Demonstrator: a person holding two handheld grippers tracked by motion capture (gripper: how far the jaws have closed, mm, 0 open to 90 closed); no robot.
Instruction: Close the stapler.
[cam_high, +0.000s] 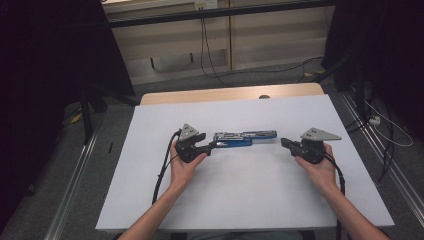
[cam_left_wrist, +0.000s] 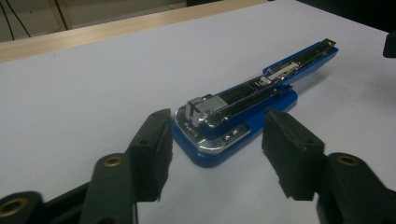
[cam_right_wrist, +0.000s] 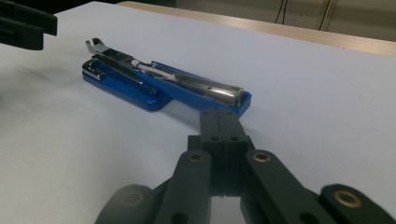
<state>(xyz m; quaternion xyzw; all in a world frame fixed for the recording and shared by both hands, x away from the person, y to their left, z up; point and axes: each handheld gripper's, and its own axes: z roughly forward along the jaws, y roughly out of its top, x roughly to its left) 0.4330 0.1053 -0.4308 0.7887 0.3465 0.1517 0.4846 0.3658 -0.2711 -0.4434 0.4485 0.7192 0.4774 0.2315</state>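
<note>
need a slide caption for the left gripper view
Left claw open around the near end of a blue stapler lying unfolded on the white table.

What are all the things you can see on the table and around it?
stapler: one, blue with silver metal, folded out flat, middle of the table between the two grippers
table: one, white top with a wooden far edge
cables: a few, black, on the floor and wall beyond the table
rails: two, grey metal, on the floor at either side of the table
left gripper: one, black, jaws apart around the stapler's near end, not pressing on it
right gripper: one, black, jaws shut, tip near the stapler's other end
hands: two, one holding each gripper
</note>
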